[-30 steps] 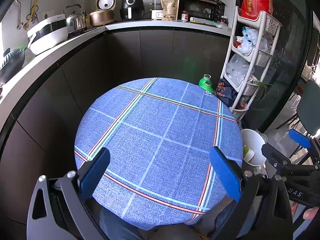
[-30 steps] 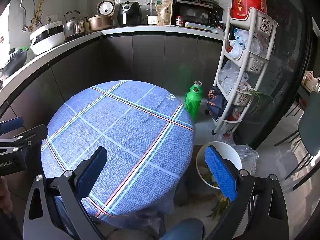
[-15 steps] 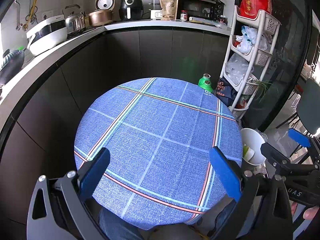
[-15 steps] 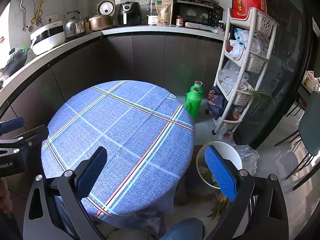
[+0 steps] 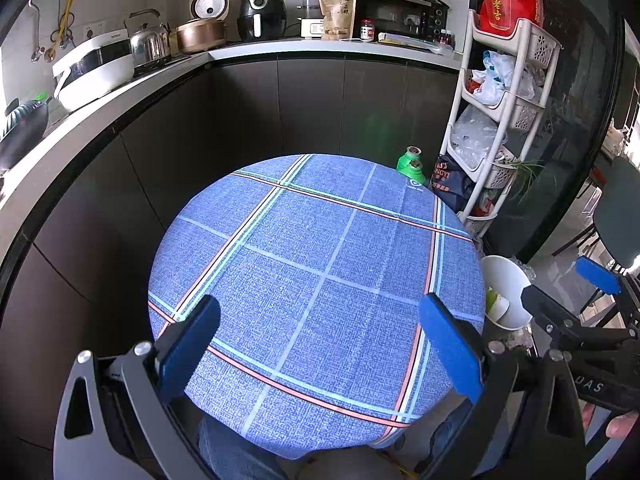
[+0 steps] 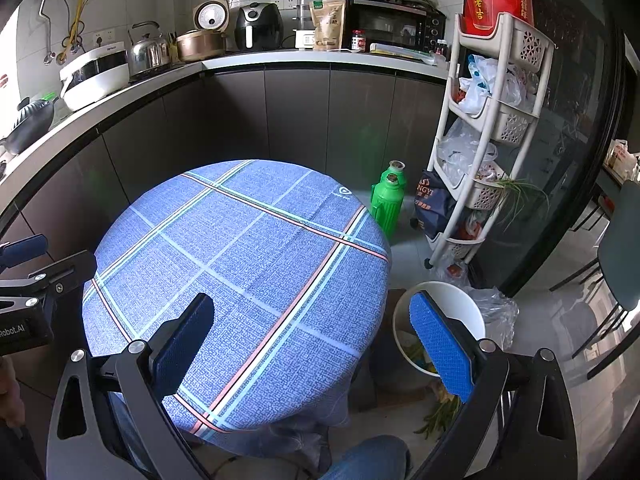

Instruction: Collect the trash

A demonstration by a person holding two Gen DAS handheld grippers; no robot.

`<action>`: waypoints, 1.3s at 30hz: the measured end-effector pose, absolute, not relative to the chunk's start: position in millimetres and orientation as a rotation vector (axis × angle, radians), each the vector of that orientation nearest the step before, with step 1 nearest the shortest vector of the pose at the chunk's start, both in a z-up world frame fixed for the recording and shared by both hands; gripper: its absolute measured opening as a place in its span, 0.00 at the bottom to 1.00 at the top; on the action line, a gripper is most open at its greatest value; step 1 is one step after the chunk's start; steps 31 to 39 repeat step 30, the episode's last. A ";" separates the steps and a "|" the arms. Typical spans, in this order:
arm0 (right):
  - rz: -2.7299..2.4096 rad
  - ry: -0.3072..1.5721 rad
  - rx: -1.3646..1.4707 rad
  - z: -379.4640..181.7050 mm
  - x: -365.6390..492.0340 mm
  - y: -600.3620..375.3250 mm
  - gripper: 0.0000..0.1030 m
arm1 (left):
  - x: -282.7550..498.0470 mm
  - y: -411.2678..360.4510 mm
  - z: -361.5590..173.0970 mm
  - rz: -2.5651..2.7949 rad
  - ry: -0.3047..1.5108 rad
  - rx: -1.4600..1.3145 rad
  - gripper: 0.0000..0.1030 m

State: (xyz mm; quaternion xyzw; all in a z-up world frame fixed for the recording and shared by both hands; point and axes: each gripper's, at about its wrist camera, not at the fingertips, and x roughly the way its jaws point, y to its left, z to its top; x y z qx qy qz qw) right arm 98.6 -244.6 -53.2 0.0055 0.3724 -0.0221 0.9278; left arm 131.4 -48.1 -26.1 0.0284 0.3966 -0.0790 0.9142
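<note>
- Nothing has visibly moved since a second ago: both grippers hover as before over the near rim of the round table (image 5: 320, 248), and its blue checked cloth shows no litter in either view.
- Left of the table runs the dark cabinet front under the counter, close to the cloth's edge, so room on that side looks tight.
- Over the table's near edge, the left gripper (image 5: 320, 344) stands wide, nothing between its blue pads.
- Nearer the table's right rim, the right gripper (image 6: 316, 344) is likewise spread wide and empty.
- Right of the table and below its rim sits the white bin (image 6: 460, 300) on the floor, scraps inside; green stalks (image 6: 440, 414) lie on the floor just beside its near side.
- Those stalks, the likeliest trash, lie down and right of the right gripper, the nearer one; their long axis appears to run slantwise.
- Beyond the bin, a plastic bag (image 6: 496, 316) and white rack (image 6: 452, 184) hem the far side; the near side looks open.
</note>
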 end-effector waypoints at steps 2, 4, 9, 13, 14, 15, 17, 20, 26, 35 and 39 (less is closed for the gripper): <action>-0.045 0.763 0.012 -52.9 98.8 -245.1 0.92 | 131.5 -48.1 -25.9 -0.163 0.816 0.059 0.96; -0.045 0.763 0.012 -54.0 98.7 -244.6 0.92 | 132.0 -48.6 -26.4 -0.164 0.816 0.060 0.96; -0.044 0.764 0.012 -54.1 98.6 -244.8 0.92 | 132.1 -48.8 -26.4 -0.164 0.817 0.060 0.96; -0.045 0.764 0.012 -53.7 98.7 -245.0 0.92 | 132.1 -48.9 -26.1 -0.164 0.817 0.060 0.96; -0.044 0.763 0.013 -53.7 98.7 -245.1 0.92 | 132.2 -48.9 -26.1 -0.163 0.817 0.060 0.96; -0.045 0.764 0.013 -54.4 98.6 -244.6 0.92 | 132.2 -48.9 -26.2 -0.164 0.817 0.060 0.96; -0.045 0.765 0.013 -54.4 98.5 -244.7 0.92 | 132.2 -49.0 -25.9 -0.164 0.816 0.060 0.96; -0.043 0.764 0.012 -54.1 98.4 -245.1 0.92 | 131.9 -49.4 -26.2 -0.162 0.819 0.061 0.96; -0.045 0.764 0.014 -54.8 98.7 -245.9 0.92 | 134.3 -48.7 -26.8 -0.163 0.818 0.062 0.96; -0.044 0.764 0.014 -55.3 98.7 -245.6 0.92 | 134.0 -48.8 -26.8 -0.163 0.820 0.062 0.96; -0.044 0.764 0.014 -55.3 98.7 -245.6 0.92 | 134.0 -48.8 -26.8 -0.163 0.820 0.062 0.96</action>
